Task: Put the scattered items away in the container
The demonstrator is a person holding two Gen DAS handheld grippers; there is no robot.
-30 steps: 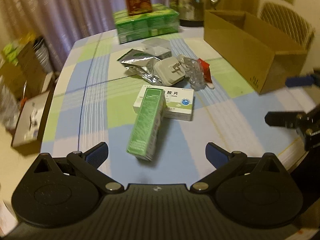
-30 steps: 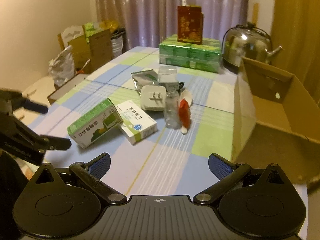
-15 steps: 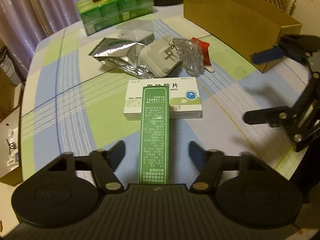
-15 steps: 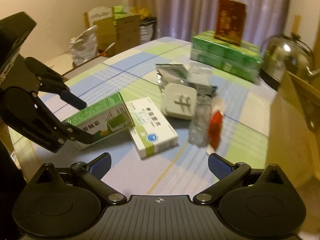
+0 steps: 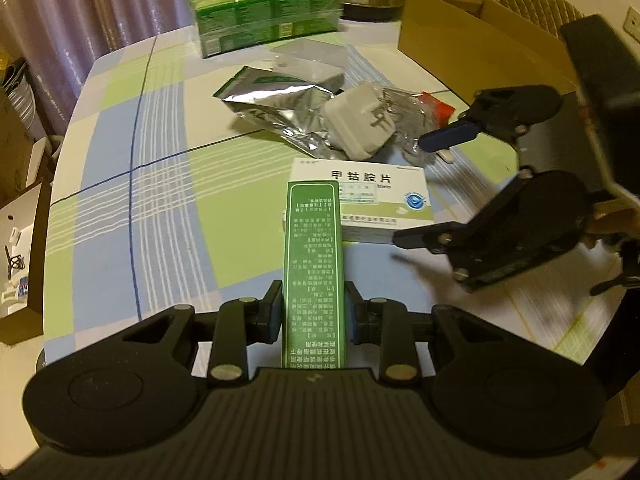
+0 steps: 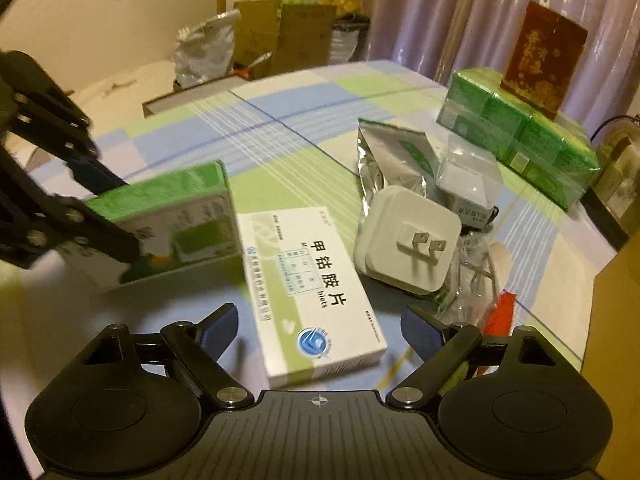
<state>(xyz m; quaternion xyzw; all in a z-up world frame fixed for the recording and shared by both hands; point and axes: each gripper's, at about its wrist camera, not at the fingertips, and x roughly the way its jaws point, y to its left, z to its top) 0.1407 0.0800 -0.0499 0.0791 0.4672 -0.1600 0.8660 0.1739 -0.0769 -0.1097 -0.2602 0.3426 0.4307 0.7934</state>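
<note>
The green box [image 5: 313, 276] is clenched between the left tongs [image 5: 313, 312], its long axis running straight out along the fingers, far end lying over the near edge of the white medicine box [image 5: 376, 200] on the bench [image 5: 120, 184]. The right tongs [image 6: 320, 326] hang spread wide, that white box between their tips, nothing gripped. Beyond the white box sit a white plug adapter [image 5: 362, 120] and a foil pouch [image 5: 276, 98], then the cardboard container [image 5: 472, 56] further back and right.

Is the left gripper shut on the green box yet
Yes, shut: the left gripper pads press both sides of the green box.
</note>
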